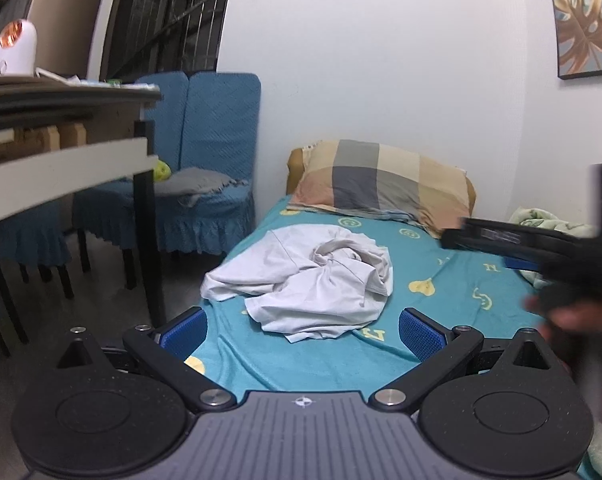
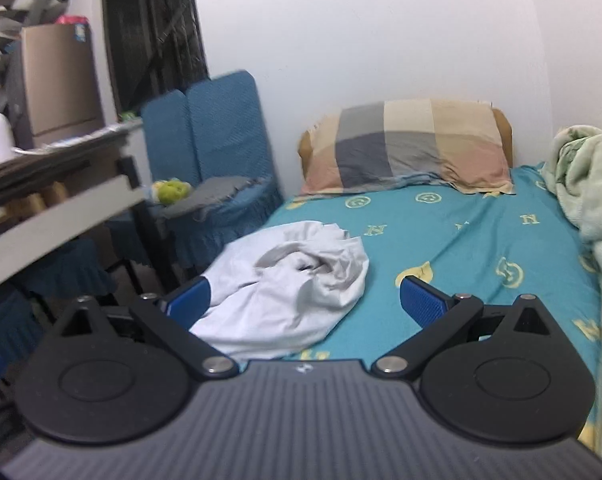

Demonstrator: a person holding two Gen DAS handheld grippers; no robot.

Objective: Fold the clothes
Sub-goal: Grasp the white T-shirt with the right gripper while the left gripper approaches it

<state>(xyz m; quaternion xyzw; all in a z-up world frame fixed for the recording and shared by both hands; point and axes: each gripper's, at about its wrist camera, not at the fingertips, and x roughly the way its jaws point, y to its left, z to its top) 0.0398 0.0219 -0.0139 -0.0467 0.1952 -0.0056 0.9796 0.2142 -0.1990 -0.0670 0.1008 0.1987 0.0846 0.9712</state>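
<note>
A crumpled white garment (image 1: 313,280) lies in a heap on the teal bed sheet (image 1: 453,280), near the bed's left edge. It also shows in the right wrist view (image 2: 293,284). My left gripper (image 1: 301,330) is open and empty, held just short of the heap. My right gripper (image 2: 305,300) is open and empty, with the heap's near edge between its blue pads (image 2: 421,300). In the left wrist view the right gripper (image 1: 541,248) shows blurred at the right, above the sheet.
A checked pillow (image 1: 381,184) lies at the head of the bed against the white wall. A pale green blanket (image 2: 589,200) is bunched on the bed's right side. Blue-covered chairs (image 1: 217,168) and a table (image 1: 61,120) stand left of the bed.
</note>
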